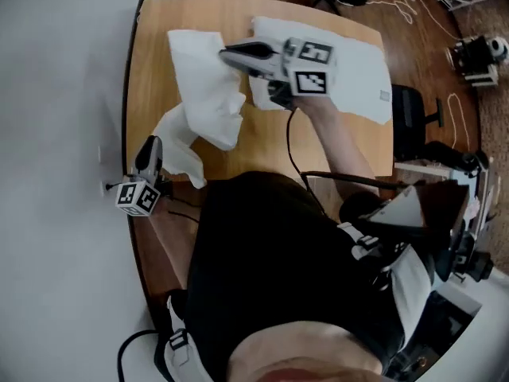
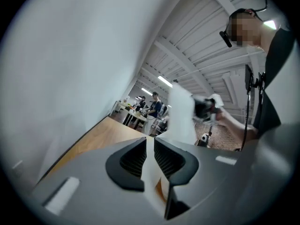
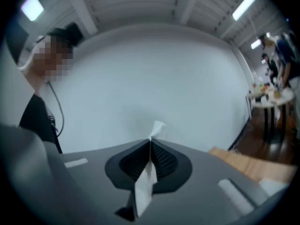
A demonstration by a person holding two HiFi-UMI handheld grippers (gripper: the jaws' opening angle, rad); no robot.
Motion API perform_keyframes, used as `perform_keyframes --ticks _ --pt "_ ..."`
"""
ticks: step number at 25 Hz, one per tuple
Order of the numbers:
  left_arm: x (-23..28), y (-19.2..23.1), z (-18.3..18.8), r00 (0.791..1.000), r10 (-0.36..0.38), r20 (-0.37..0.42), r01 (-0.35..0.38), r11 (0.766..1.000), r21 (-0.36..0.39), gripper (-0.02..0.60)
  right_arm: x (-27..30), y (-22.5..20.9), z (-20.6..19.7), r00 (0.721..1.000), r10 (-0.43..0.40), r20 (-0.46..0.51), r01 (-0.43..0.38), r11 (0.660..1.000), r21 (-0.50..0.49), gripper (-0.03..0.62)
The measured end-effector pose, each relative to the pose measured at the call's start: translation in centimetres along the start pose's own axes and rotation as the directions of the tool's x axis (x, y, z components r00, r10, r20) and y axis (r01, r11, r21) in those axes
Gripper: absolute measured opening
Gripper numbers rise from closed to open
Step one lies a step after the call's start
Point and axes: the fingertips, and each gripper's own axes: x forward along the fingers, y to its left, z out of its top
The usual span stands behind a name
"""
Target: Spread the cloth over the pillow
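A white cloth (image 1: 208, 102) hangs crumpled over the wooden table (image 1: 262, 146), held up by both grippers. My left gripper (image 1: 149, 151) sits at the table's near left edge, shut on a lower corner of the cloth (image 2: 150, 165). Over the table's middle, my right gripper (image 1: 229, 52) is shut on another edge of the cloth (image 3: 149, 170), whose tip pokes out past the jaws. The white pillow (image 1: 350, 74) lies flat at the far right of the table, partly behind the right gripper.
A white wall (image 1: 56, 173) runs close along the table's left side. A black chair (image 1: 409, 114) stands beyond the table's right edge. Equipment and cables (image 1: 477, 54) lie on the floor at right. The person's body covers the near table edge.
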Motion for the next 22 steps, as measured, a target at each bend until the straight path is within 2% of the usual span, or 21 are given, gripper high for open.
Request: perform_keyframes --ticks 1,2,3,4,5,6,7,8,9,12,16,20,22 --pt "-1.6 1.0 -0.3 0.999 0.044 -0.026 -0.045 0.999 -0.016 0.052 -3.7 2.0 3.6 0.998 -0.017 0.064 0.021 0.998 -0.060 0.009" --pt "-3.3 2.1 -0.4 0.994 0.093 -0.054 -0.094 0.995 -0.032 0.052 -7.8 3.1 6.4 0.992 -0.086 0.091 0.097 0.988 -0.121 0.009" --pt "-4.6 3.2 -0.6 0.988 0.135 -0.078 -0.139 0.989 -0.047 0.052 -12.3 3.2 7.9 0.974 -0.208 0.086 0.220 0.960 -0.175 0.011" --pt "-5.5 4.1 -0.8 0.982 0.165 -0.096 -0.171 0.984 -0.059 0.052 -17.1 2.3 8.0 0.931 -0.361 0.058 0.365 0.907 -0.208 0.009" --pt "-5.9 4.7 -0.9 0.978 0.179 -0.107 -0.187 0.980 -0.068 0.052 -22.0 0.9 6.7 0.856 -0.516 0.012 0.507 0.837 -0.207 0.009" --pt "-5.8 5.0 -1.0 0.978 0.179 -0.111 -0.188 0.979 -0.074 0.052 -26.7 -0.6 4.1 0.766 -0.641 -0.049 0.625 0.761 -0.174 0.009" --pt "-5.3 4.9 -1.0 0.980 0.166 -0.109 -0.175 0.981 -0.079 0.052 -30.5 -1.6 0.8 0.686 -0.718 -0.117 0.707 0.696 -0.125 0.009" --pt "-4.6 4.6 -0.9 0.984 0.143 -0.105 -0.152 0.985 -0.081 0.053 -33.1 -2.1 -2.6 0.635 -0.751 -0.179 0.753 0.654 -0.073 0.008" --pt "-3.6 4.2 -0.9 0.988 0.115 -0.102 -0.124 0.989 -0.081 0.054 -34.6 -2.1 -5.7 0.612 -0.758 -0.228 0.774 0.633 -0.025 0.008" --pt "-0.1 2.6 -0.9 0.991 0.038 -0.128 -0.046 0.997 -0.057 0.054 -34.9 -2.1 -11.5 0.602 -0.741 -0.297 0.786 0.616 0.056 0.009" --pt "4.3 0.1 -2.0 0.979 -0.041 -0.201 0.037 0.999 -0.021 0.026 -34.7 -1.8 -13.5 0.604 -0.738 -0.299 0.789 0.608 0.092 0.008" --pt "8.3 -1.6 -4.6 0.949 -0.150 -0.277 0.143 0.989 -0.045 0.030 -36.5 -1.1 -14.8 0.579 -0.760 -0.295 0.812 0.569 0.128 0.009" --pt "9.2 -1.8 -5.8 0.930 -0.180 -0.320 0.171 0.984 -0.054 0.067 -36.4 -1.1 -16.0 0.579 -0.758 -0.302 0.813 0.565 0.140 0.008"
